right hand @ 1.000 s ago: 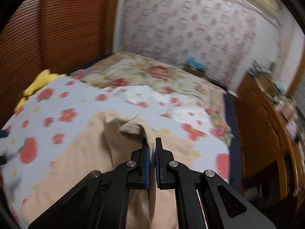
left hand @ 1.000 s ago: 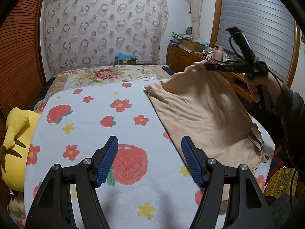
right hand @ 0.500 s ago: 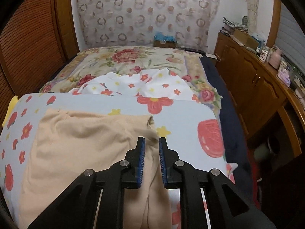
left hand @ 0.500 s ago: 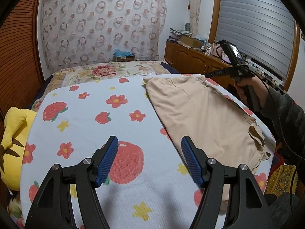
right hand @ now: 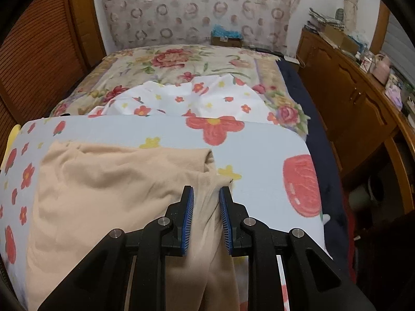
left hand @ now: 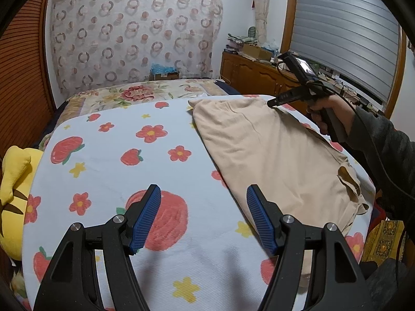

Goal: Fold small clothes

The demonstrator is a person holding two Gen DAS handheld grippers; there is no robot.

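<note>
- Lying flat on the right half of the fruit-print sheet (left hand: 109, 160): a beige garment (left hand: 272, 155), folded over on itself, long side running from the near right edge toward the far edge.
- Reaching almost to the far border of the sheet with its far edge; bunching into small folds at its near right corner, close to the drop of the bed.
- Hovering above the bare left-centre part of the sheet: the left gripper (left hand: 203, 217), jaws spread wide and holding nothing, the garment's left edge passing just beside the right jaw.
- Hanging low over the far right corner of the garment: the right gripper (right hand: 206, 217), jaws parted a little with loose cloth between them, not pinching it.
- Leaving wide free sheet to the left of the garment, up to the yellow plush toy (left hand: 14, 181) at the left border.
- Standing close along the right side of the bed: a wooden cabinet (right hand: 358, 108).
</note>
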